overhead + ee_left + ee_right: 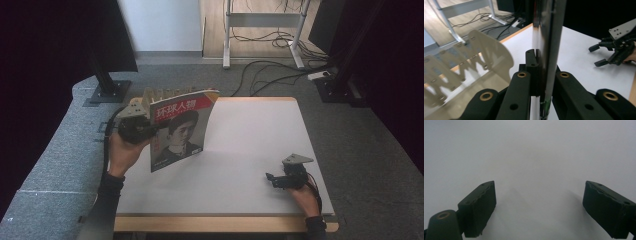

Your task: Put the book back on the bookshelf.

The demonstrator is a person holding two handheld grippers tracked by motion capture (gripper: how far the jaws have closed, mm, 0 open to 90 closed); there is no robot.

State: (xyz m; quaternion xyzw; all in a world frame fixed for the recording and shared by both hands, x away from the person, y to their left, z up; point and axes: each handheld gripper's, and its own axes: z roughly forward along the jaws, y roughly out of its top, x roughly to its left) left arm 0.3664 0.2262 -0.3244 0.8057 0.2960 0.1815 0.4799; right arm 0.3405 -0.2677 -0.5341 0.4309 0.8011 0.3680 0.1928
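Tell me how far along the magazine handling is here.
Done: the left tongs have clamped the magazine and hold it upright off the table. In hand: carrying it beside the slotted rack. Left: likely slotting it in; the right tongs wait open.

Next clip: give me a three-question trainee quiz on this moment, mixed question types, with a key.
1. True or false: the left tongs are shut on the magazine.
2. The right tongs are: A open, nothing between them; B shut on a pen; C shut on the magazine.
3. Which thing stands beside the magazine at the table's left edge?

Key: 1 true. 2 A. 3 the beige slotted rack.
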